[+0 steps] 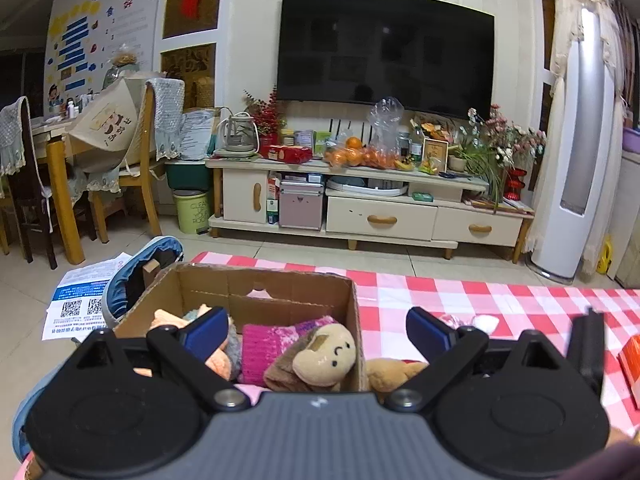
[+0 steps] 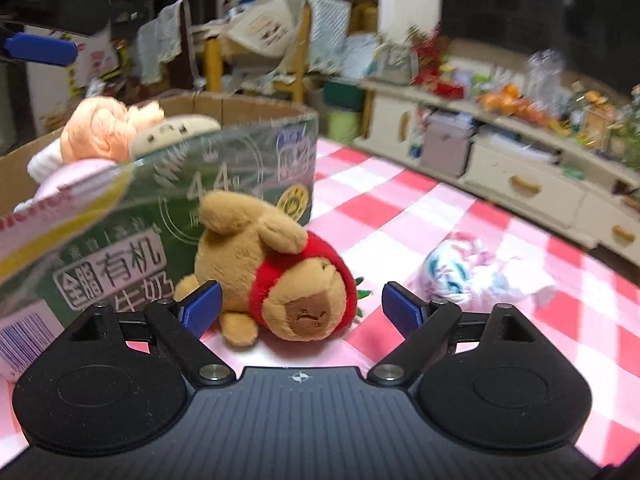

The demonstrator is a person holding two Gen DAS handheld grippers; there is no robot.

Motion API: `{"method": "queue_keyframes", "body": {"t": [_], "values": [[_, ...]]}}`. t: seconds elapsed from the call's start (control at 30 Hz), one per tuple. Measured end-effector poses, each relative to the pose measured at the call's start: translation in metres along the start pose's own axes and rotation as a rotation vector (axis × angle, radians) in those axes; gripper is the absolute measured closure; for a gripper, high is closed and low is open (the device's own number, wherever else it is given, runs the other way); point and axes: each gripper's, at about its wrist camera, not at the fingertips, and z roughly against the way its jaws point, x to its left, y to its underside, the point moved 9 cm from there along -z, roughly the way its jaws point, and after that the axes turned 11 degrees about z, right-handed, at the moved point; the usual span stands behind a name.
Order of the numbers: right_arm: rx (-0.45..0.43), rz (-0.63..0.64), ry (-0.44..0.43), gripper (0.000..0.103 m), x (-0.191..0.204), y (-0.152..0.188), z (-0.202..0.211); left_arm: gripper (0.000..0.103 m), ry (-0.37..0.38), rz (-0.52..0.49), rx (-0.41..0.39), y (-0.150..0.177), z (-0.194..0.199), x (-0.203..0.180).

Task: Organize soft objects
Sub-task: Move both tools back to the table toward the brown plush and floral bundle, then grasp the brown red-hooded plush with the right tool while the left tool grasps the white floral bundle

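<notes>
Plush capybara [image 2: 280, 276] beside box [image 2: 224, 168]; floral bundle [image 2: 472, 276] apart

Your left gripper [image 1: 316, 330] and right gripper [image 2: 301, 306] look alike: matte black linkage arms with triangular cut-outs, each tipped by blue fingers [image 2: 202, 307]. Two round black discs flank a ribbed dark-grey housing that carries a small white cross-shaped mark at its centre. Silver pivot screws sit where the arms meet the housing.
</notes>
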Motion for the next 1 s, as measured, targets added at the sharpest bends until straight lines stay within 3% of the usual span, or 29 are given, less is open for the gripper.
{"method": "queue_keyframes", "body": {"t": [0.3,0.4,0.5,0.53,0.57,0.7,1.0], "values": [[-0.025,-0.009,-0.227,0.000,0.001,-0.007,-0.028,0.008,0.009,-0.035,0.016,0.009,-0.001,-0.011],[-0.027,-0.017,-0.211,0.000,0.006,-0.007,-0.034,0.008,0.009,-0.031,0.026,0.010,-0.005,-0.013],[-0.082,-0.085,-0.200,0.000,0.004,-0.010,-0.024,0.008,0.000,-0.032,0.031,0.012,-0.007,-0.016],[-0.084,-0.111,-0.200,0.003,0.003,-0.009,-0.022,0.008,0.000,-0.036,0.032,0.013,-0.008,-0.018],[-0.077,-0.131,-0.195,0.013,0.002,-0.007,-0.021,0.008,0.001,-0.040,0.032,0.014,-0.007,-0.020],[-0.059,-0.171,-0.113,0.032,-0.002,0.006,-0.007,0.008,0.002,-0.049,0.025,0.015,-0.006,-0.026],[0.027,-0.315,0.173,0.031,-0.036,0.055,0.058,0.008,0.034,-0.052,0.012,0.020,-0.004,-0.050]]}}
